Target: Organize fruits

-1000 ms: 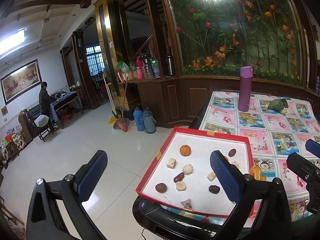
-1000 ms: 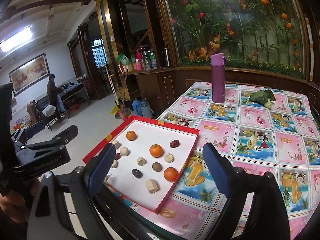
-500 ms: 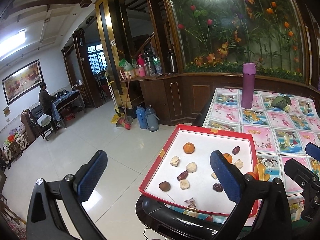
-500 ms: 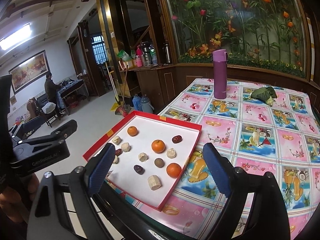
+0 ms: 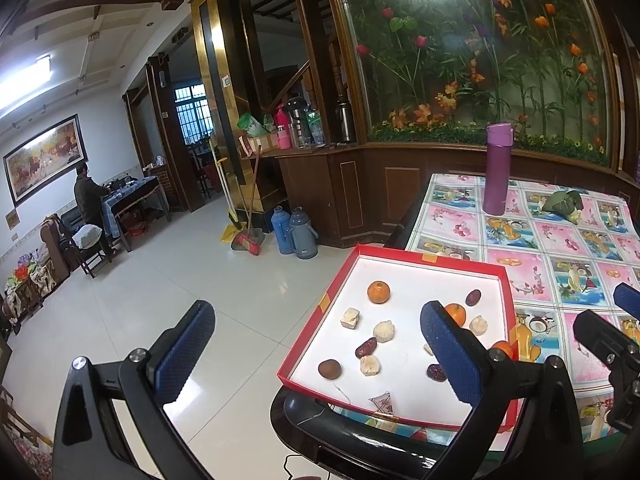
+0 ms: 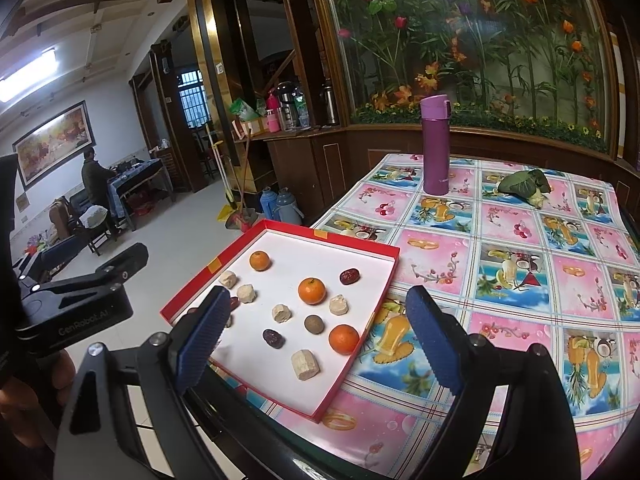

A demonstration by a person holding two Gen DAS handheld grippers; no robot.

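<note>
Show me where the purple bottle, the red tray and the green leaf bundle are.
purple bottle (image 6: 435,152), right wrist view, body middle
red tray (image 6: 358,245), right wrist view, far rim
green leaf bundle (image 6: 520,182), right wrist view, leaf top

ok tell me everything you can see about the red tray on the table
The red tray is a shallow square box, cardboard by the look of it, with red walls and a plain white floor. It lies flat at the table's corner nearest the open room, on the patterned tablecloth, one corner jutting past the edge. Yellowish tape patches mark its rim. Scattered loose inside are three oranges, dark red dates, pale lumps and a brown ball. Neither gripper touches it.
</note>
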